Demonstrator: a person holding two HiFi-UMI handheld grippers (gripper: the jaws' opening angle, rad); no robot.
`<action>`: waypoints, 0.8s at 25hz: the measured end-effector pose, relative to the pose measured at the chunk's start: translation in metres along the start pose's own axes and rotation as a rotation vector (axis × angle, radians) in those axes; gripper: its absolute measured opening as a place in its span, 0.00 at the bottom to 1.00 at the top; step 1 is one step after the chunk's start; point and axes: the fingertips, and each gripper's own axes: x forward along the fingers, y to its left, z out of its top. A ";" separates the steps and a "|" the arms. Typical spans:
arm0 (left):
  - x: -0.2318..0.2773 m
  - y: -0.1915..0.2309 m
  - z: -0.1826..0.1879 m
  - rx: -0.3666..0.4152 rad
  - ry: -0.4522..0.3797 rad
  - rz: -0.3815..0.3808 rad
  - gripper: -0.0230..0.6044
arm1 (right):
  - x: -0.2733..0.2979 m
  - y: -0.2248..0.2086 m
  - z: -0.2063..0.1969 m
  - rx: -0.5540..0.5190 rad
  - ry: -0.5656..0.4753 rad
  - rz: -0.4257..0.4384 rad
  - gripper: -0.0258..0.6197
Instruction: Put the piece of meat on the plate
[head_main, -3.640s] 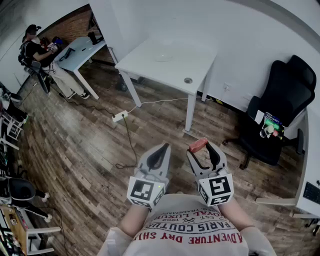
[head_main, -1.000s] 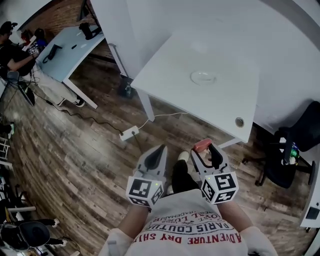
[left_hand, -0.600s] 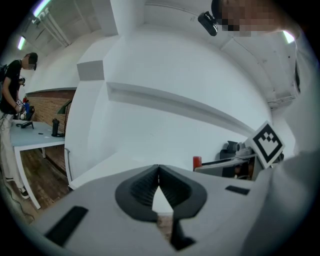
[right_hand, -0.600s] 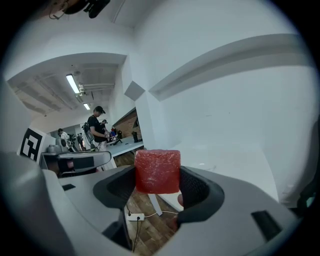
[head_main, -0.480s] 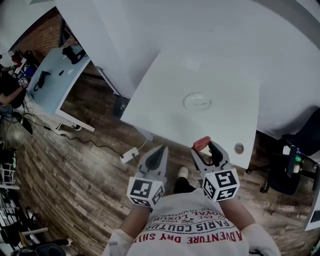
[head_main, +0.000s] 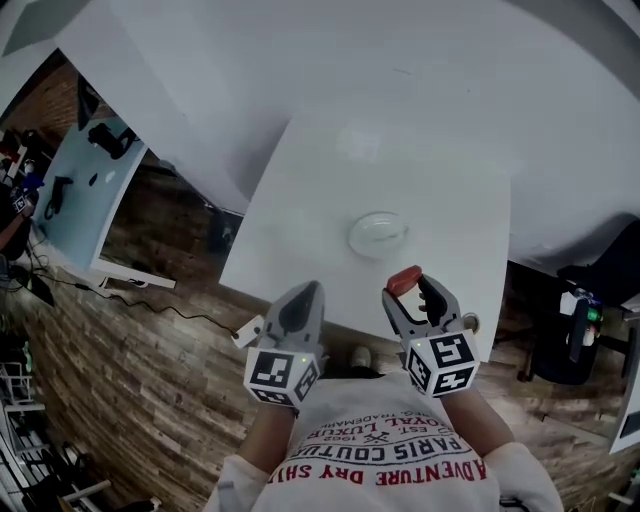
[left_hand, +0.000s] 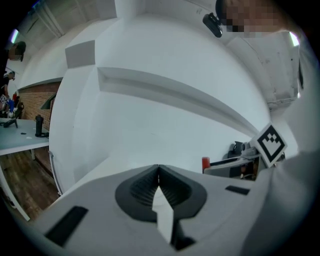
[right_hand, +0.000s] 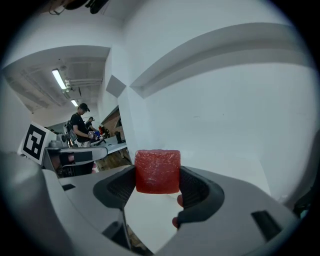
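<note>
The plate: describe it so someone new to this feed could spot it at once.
In the head view, a white table fills the middle. The plate lies near its centre, just beyond the right claw gripping the red piece of meat. It is a round, shallow, glassy dish, the only loose thing seen on the tabletop.

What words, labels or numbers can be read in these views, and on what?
"PARIS COUTUR", upside down, on the person's white printed shirt.
"ADVENTURE", same shirt, next line; remainder cut off.
Smaller shirt print: too blurred to read.
Black-and-white square markers: patterns only, no letters.
</note>
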 end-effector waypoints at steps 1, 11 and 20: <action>0.008 0.006 0.000 -0.006 0.005 -0.003 0.05 | 0.006 -0.004 0.002 0.002 0.003 -0.010 0.47; 0.111 0.044 0.022 0.025 0.047 -0.166 0.05 | 0.071 -0.049 0.011 0.058 0.069 -0.138 0.47; 0.184 0.066 0.017 0.026 0.134 -0.292 0.05 | 0.135 -0.086 -0.003 0.098 0.204 -0.250 0.47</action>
